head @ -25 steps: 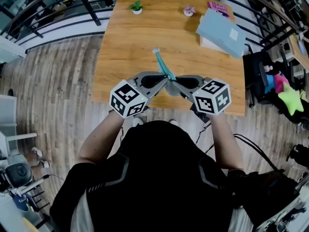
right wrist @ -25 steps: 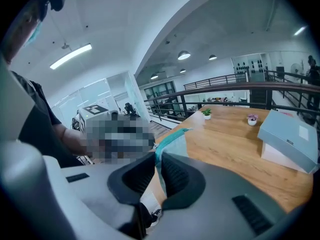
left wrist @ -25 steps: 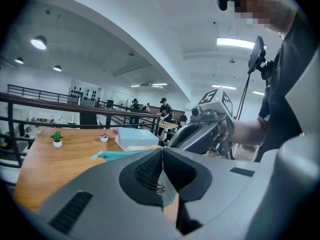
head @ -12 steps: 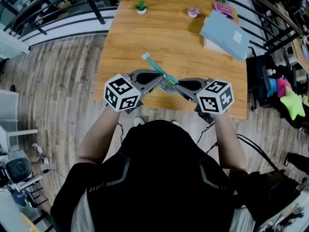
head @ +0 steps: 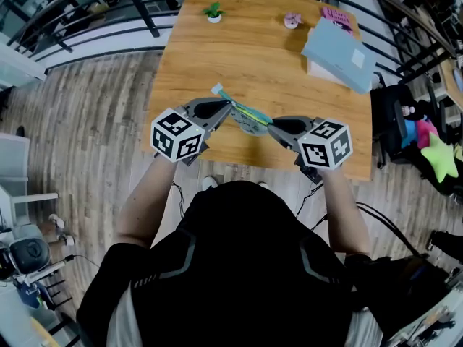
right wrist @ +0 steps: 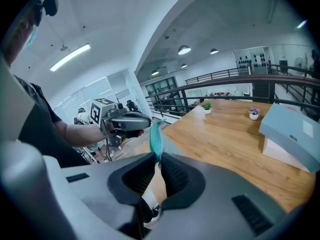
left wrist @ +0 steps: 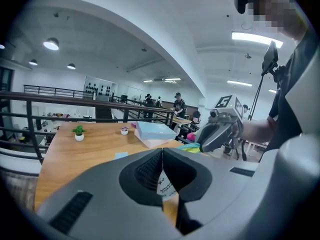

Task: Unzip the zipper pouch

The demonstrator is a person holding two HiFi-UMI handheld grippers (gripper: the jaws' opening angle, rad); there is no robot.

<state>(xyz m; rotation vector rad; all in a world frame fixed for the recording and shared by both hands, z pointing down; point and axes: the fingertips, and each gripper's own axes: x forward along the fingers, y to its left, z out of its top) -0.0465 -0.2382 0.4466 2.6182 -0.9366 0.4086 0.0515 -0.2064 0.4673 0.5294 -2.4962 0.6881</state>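
Zipper pouch: the flat teal and grey fabric zipper pouch (head: 247,116) hangs in the air between the two grippers. It is above the near edge of the light wooden table (head: 253,49) and does not rest on it.
Left gripper: the left gripper (head: 226,107) has its jaws pressed together on the left end of the zipper pouch. A thin white printed tag (left wrist: 162,184) shows between the pads. Whether the zipper pull is inside that pinch cannot be told.
Right gripper: the right gripper (head: 273,125) has its jaws nearly closed, clamped on the teal edge at the pouch's right end.
Stage (judgement): the pouch looks stretched between the hands, probably during the opening pull. How far the zipper has run cannot be seen.
Risk of slipping: both holds are thin pinches on flat material. A hard pull apart could drag the tag or the teal edge out of the pads and drop the pouch.
Risk of jamming: a pull off the line of the zipper could snag the slider in the fabric.
Other objects: a pale blue flat box (head: 338,45) and a small green potted plant (head: 213,11) stand well apart at the table's far end.
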